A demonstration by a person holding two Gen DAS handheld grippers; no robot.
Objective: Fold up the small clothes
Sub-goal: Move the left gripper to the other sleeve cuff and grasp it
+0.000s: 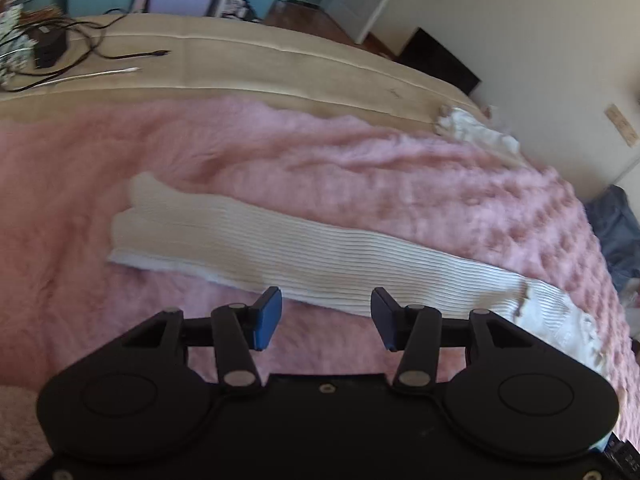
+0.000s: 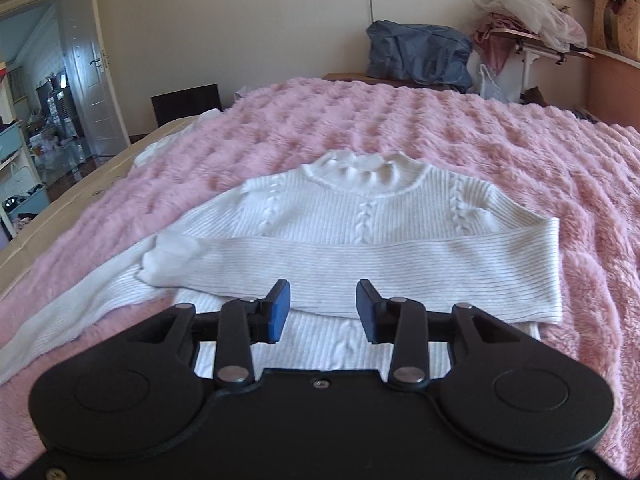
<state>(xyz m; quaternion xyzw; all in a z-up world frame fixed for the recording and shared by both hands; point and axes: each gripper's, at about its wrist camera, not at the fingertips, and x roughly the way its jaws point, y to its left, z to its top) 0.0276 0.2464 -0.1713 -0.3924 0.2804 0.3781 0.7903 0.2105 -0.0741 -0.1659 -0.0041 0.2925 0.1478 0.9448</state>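
Observation:
A white ribbed knit sweater (image 2: 360,216) lies flat on a pink fluffy blanket (image 2: 400,120), collar away from me. Its right sleeve (image 2: 400,264) is folded across the chest. Its left sleeve (image 1: 248,248) stretches out straight over the blanket. My left gripper (image 1: 326,318) is open and empty, hovering just short of the near edge of that left sleeve. My right gripper (image 2: 323,308) is open and empty, above the sweater's lower body, just short of the folded sleeve.
The pink blanket (image 1: 360,160) covers a bed with a beige mattress edge (image 1: 240,56). Black cables and a charger (image 1: 52,48) lie on that edge. Another white garment (image 1: 476,128) sits at the blanket's far corner. A blue bag (image 2: 416,52) and clutter stand beyond the bed.

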